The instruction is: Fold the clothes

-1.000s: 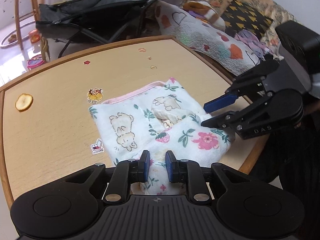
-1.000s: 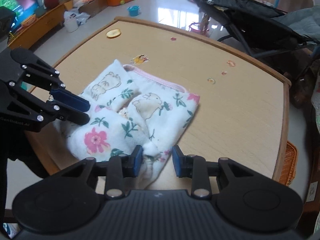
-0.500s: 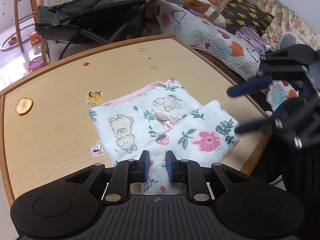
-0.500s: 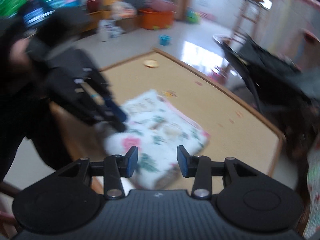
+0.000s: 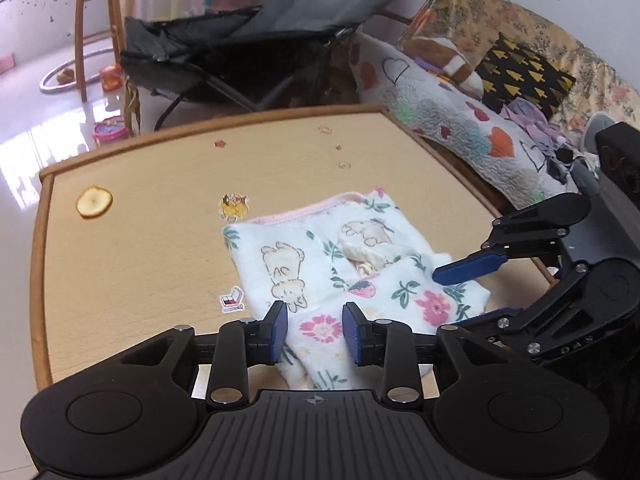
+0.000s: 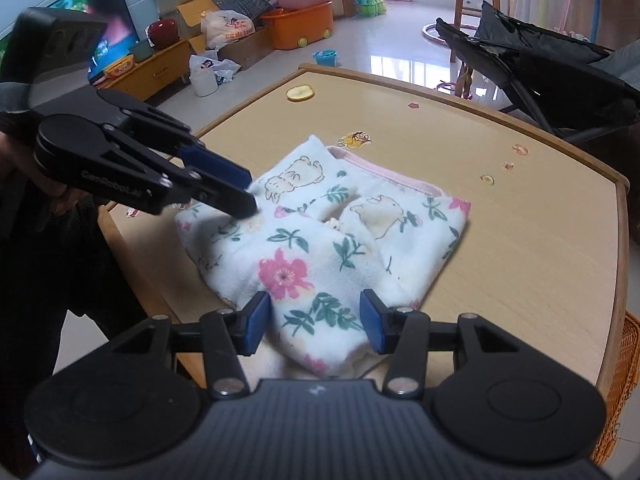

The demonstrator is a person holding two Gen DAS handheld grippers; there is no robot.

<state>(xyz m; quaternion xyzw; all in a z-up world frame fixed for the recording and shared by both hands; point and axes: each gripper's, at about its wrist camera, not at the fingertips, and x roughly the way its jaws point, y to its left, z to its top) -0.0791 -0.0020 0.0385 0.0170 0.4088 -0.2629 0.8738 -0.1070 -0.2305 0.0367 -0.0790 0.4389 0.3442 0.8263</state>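
A white cloth (image 5: 320, 256) (image 6: 320, 240) printed with bears and pink flowers, with a pink hem, lies folded on the wooden table (image 5: 140, 240) (image 6: 520, 240) near its front edge. My left gripper (image 5: 316, 332) (image 6: 248, 192) is over the cloth's near corner. Its jaws are opening, and a fold of cloth lies between the blue pads without being pinched. My right gripper (image 6: 314, 326) (image 5: 460, 298) hangs over the other near corner. Its jaws are also opening, wide apart, with the flowered fold loose between and below them.
A round yellow slice (image 5: 94, 201) (image 6: 300, 93) and small stickers dot the tabletop. A grey folding lounger (image 5: 240, 52) (image 6: 540, 64) stands behind the table, a sofa with a heart blanket (image 5: 440, 120) to one side. A wicker basket (image 6: 624, 380) sits by the table's edge.
Both grippers' jaws have spread apart and let go of the cloth. The right gripper swung up and away, then came back down to the cloth's near corner.
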